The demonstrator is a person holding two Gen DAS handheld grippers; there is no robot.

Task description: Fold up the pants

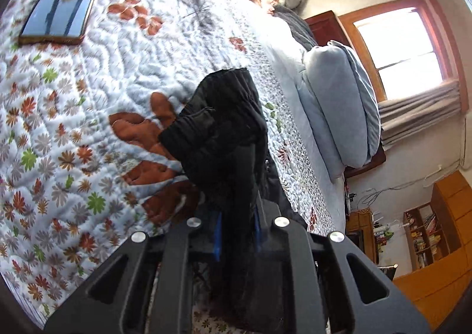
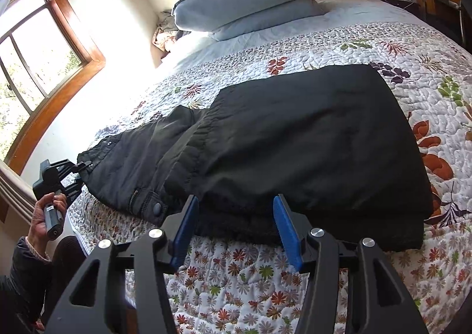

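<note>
Black padded pants (image 2: pixel 295 142) lie folded across the floral quilt (image 2: pixel 236 281), waistband with zip and snap toward the left bed edge. My left gripper (image 1: pixel 237 233) is shut on the black waistband fabric (image 1: pixel 224 127), which bunches up between its blue pads; it shows in the right wrist view (image 2: pixel 75 174) at the pants' left end, held by a hand. My right gripper (image 2: pixel 236 228) is open, its blue pads (image 2: pixel 185 230) just short of the pants' near edge, not touching the fabric.
A phone (image 1: pixel 63 2) lies on the quilt far from the pants. Grey-blue pillows (image 2: pixel 244 1) are stacked at the headboard. Windows (image 2: pixel 35 48) line the wall beside the bed. Wooden shelves and a desk (image 1: pixel 427 233) stand past the bed's edge.
</note>
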